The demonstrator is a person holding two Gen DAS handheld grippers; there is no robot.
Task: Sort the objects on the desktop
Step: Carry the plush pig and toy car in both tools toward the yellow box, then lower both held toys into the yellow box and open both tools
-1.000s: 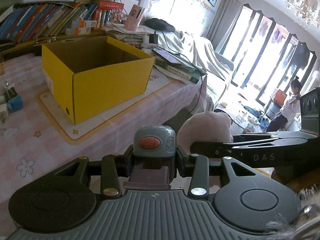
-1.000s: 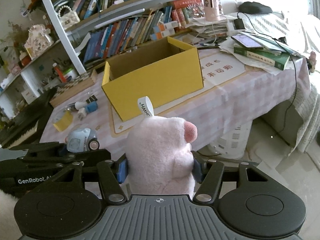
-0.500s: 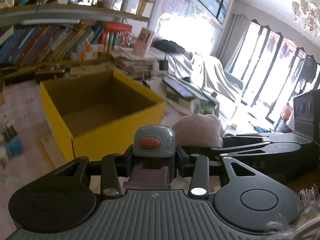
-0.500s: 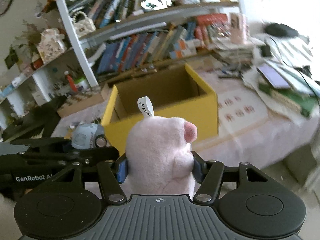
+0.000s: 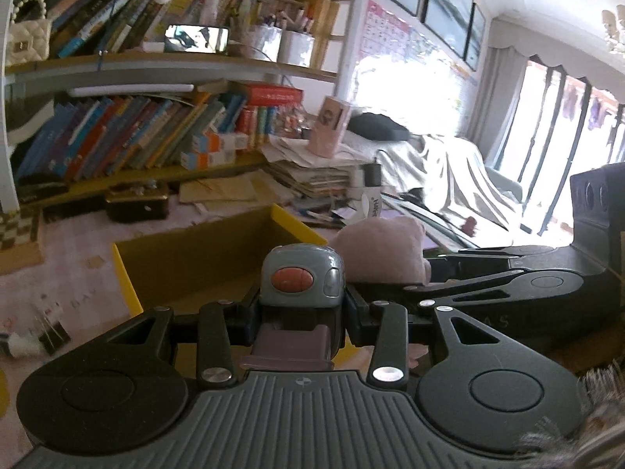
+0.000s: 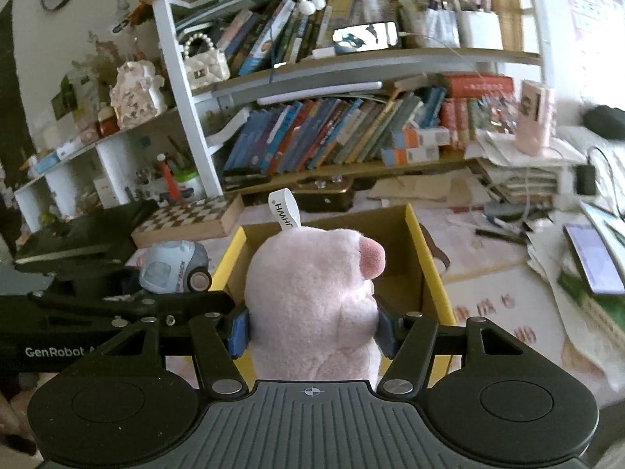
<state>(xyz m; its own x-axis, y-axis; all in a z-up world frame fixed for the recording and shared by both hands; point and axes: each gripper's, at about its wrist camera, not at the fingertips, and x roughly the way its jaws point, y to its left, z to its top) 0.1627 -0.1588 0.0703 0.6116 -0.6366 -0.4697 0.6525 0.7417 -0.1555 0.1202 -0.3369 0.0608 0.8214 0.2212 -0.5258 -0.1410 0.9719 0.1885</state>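
Observation:
My left gripper (image 5: 300,312) is shut on a small grey-blue toy car (image 5: 302,279) with an orange oval on its rear. Just beyond it stands the open yellow cardboard box (image 5: 125,277) on the pink checked tablecloth. My right gripper (image 6: 312,328) is shut on a pink plush pig (image 6: 312,297) with a white label loop, held at the box's (image 6: 429,265) near wall. In the right wrist view the toy car (image 6: 172,267) shows at the left in the other gripper. The plush (image 5: 384,246) also shows to the right in the left wrist view.
Binder clips (image 5: 50,332) lie left of the box. A chessboard box (image 6: 187,217) and a dark case (image 6: 324,195) sit behind it. Stacks of papers (image 6: 519,176), a phone (image 6: 593,258) and a green book crowd the table's right side. Bookshelves (image 6: 332,133) stand at the back.
Both grippers have moved forward and up toward the yellow box with their toys held. The box has grown nearer and its inside now shows from above.

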